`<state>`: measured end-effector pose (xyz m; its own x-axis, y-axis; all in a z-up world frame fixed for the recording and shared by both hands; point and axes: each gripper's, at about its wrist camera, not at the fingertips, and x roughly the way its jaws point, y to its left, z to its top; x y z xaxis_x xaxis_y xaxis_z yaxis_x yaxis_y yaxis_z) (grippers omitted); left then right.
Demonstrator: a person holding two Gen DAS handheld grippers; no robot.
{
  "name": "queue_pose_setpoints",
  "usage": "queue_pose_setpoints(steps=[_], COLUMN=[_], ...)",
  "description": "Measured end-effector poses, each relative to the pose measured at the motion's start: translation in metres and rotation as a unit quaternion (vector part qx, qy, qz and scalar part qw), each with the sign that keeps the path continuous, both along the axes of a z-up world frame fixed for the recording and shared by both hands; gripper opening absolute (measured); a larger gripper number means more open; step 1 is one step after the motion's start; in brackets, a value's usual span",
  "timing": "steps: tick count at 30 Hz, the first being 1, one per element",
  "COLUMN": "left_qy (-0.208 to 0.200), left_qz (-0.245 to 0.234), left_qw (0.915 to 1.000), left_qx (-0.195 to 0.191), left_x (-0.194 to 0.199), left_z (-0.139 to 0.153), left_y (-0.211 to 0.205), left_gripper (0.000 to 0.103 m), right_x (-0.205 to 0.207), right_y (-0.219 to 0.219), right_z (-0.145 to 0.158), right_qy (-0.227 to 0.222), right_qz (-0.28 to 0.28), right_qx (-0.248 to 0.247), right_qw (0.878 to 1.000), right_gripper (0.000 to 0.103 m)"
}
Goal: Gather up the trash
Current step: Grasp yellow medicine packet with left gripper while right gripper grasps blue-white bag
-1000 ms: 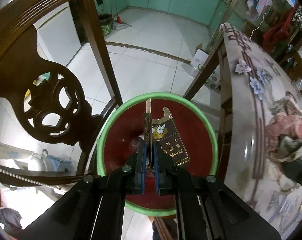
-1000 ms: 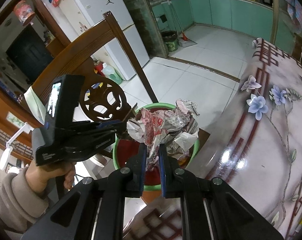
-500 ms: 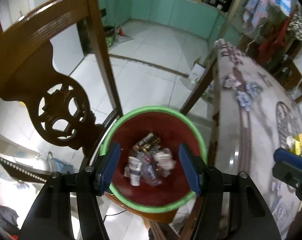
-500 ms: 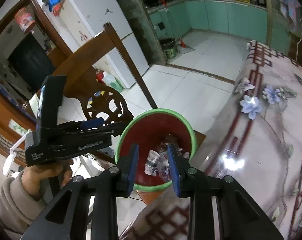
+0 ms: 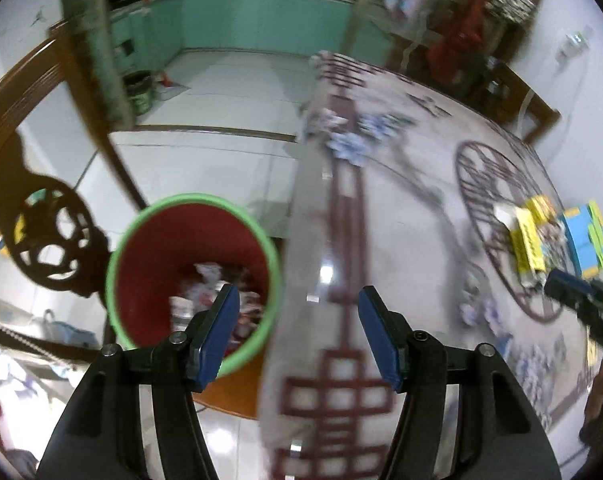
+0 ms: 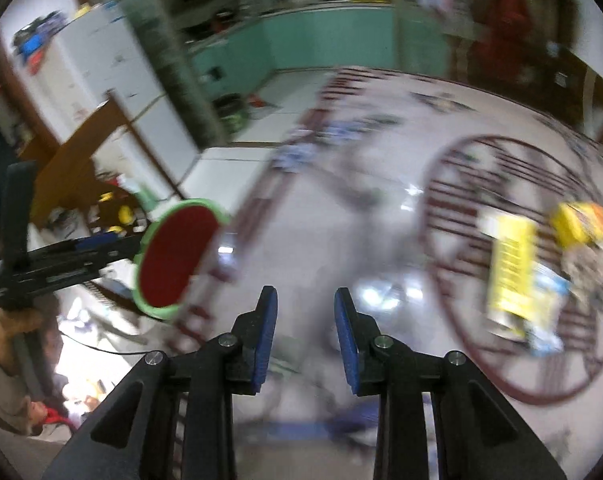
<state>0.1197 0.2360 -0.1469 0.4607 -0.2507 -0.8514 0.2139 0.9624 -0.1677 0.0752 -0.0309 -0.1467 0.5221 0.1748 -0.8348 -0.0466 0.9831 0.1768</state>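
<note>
Both views motion-blurred; fine detail soft throughout.

Left tongs: jaws released, blue pads standing well apart, nothing between them. They straddle the table's near edge — the left pad hangs over the red bin with its green rim, the right pad over the patterned tabletop. The bin sits below and left of the tongs, beside the table edge, on what looks like a wooden chair seat. Crumpled paper trash lies in the bottom of it, just ahead of the left pad; individual pieces cannot be told apart. A carved dark wooden chair back stands left of the bin.

Right tongs: jaws released with a narrower gap, empty. They point down at bare glossy tabletop, with light glare just ahead of the tips. In this view the bin is off to the left of the tongs, at the table's edge, and the left tongs' black body shows beyond it, gripped by a hand in a beige sleeve.

Remaining trash on the table — a cluster of yellow and blue packets, ahead and well to the right of the right tongs, inside the round red lattice motif. Same cluster in the left view, far right of the left tongs, with the right tongs' blue-tipped finger near its lower edge; contact cannot be told.
</note>
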Motion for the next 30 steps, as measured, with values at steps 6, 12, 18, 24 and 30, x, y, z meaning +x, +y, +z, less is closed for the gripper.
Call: queue_pose_setpoints(steps=[6, 12, 18, 24, 30], left_qy=[-0.001, 0.003, 0.009, 0.008, 0.01], left_qz=[-0.022, -0.028, -0.031, -0.035, -0.039], left_qw=[0.9998, 0.9996, 0.9994, 0.9994, 0.9991], left_qx=[-0.001, -0.004, -0.01, 0.0, 0.009], left_x=[-0.022, -0.042, -0.051, -0.044, -0.03], left_z=[0.009, 0.013, 0.014, 0.014, 0.012], left_y=[-0.064, -0.133, -0.195, -0.235, -0.268], left_gripper=[0.06, 0.06, 0.06, 0.061, 0.061], right_x=[-0.001, 0.018, 0.046, 0.052, 0.034], right_y=[-0.117, -0.197, -0.228, -0.238, -0.243], right_z=[-0.004, -0.034, -0.078, -0.098, -0.078], right_qy=[0.002, 0.013, 0.055, 0.073, 0.053], right_qz=[-0.051, -0.063, -0.045, -0.024, -0.056], right_qx=[-0.022, -0.014, 0.009, 0.06, 0.082], right_qw=[0.998, 0.998, 0.997, 0.995, 0.994], right_gripper=[0.027, 0.027, 0.027, 0.027, 0.027])
